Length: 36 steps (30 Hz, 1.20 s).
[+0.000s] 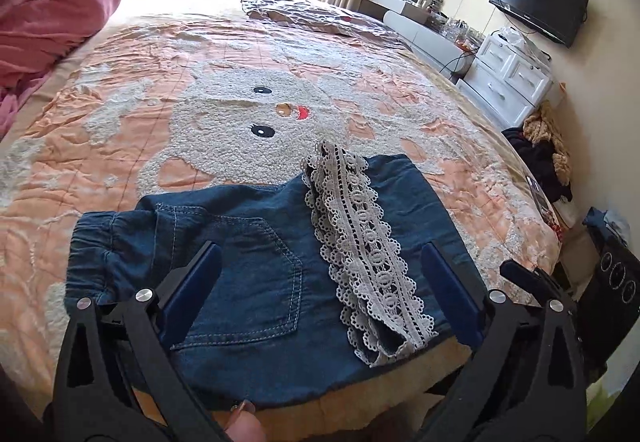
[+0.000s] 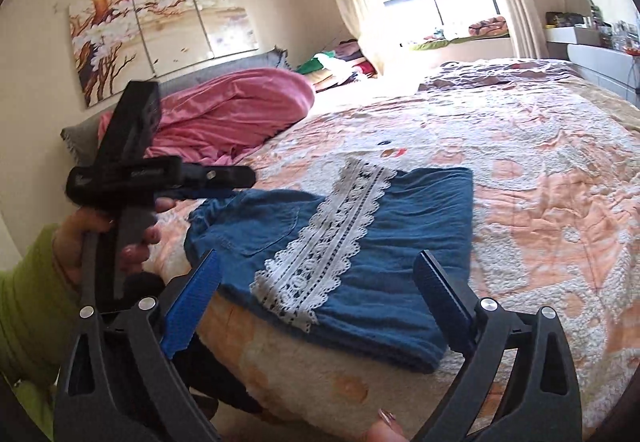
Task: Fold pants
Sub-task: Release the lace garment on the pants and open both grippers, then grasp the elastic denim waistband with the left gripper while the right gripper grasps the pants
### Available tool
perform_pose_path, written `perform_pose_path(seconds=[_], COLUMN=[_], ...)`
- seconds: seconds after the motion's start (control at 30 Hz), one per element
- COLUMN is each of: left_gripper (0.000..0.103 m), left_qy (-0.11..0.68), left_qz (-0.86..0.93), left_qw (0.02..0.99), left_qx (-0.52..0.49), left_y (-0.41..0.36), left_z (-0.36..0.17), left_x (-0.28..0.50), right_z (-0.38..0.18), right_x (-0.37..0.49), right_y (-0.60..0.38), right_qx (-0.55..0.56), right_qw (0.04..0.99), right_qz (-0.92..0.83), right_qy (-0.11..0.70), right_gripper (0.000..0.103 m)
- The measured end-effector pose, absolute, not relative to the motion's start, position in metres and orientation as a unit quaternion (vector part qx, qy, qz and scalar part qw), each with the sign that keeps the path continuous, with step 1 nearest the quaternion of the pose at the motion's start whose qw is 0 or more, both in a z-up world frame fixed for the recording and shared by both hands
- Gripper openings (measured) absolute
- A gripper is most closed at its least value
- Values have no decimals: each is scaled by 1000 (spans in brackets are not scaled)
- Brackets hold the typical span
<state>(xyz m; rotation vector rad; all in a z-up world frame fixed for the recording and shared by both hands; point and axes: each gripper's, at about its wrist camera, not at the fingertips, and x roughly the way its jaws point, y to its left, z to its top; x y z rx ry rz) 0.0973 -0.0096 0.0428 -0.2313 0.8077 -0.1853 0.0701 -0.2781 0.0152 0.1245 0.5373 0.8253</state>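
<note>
While the pants (image 1: 256, 274) lie folded into a compact denim square at the near edge of the bed (image 1: 168, 90), lace trim (image 1: 360, 242) on top, both grippers hang above with nothing in them: left gripper (image 1: 320, 270) jaws spread wide, right gripper (image 2: 320, 278) likewise. Fold looks finished or nearly so. Next move, if any: one more halving or smoothing.

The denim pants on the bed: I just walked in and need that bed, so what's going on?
A person is folding pants with two handheld grippers. The denim pants lie folded on the quilt, lace trim on top. The left gripper and right gripper are both open, holding nothing, above the pants.
</note>
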Motion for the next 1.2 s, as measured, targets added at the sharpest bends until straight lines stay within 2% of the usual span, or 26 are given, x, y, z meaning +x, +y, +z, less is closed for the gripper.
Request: perform_pose_path(seconds=[0.3,0.73,1.2], left_gripper=[93,93,93], left_qy=[380,379,395], left_qz=[-72,-30,22], left_qw=[914,913,899], left_qx=[-122,-147,-190], left_y=[-3,41,103], left_z=[45,36,16], left_x=[73,41,13], right_z=[20,30,47], right_x=[73,72,108], right_y=[-285,-258,-155], right_qx=[73,34,-38], right_qw=[894,901,865], right_qz=[358,327,385], right_qy=[261,282,320], right_gripper=[98,98,98])
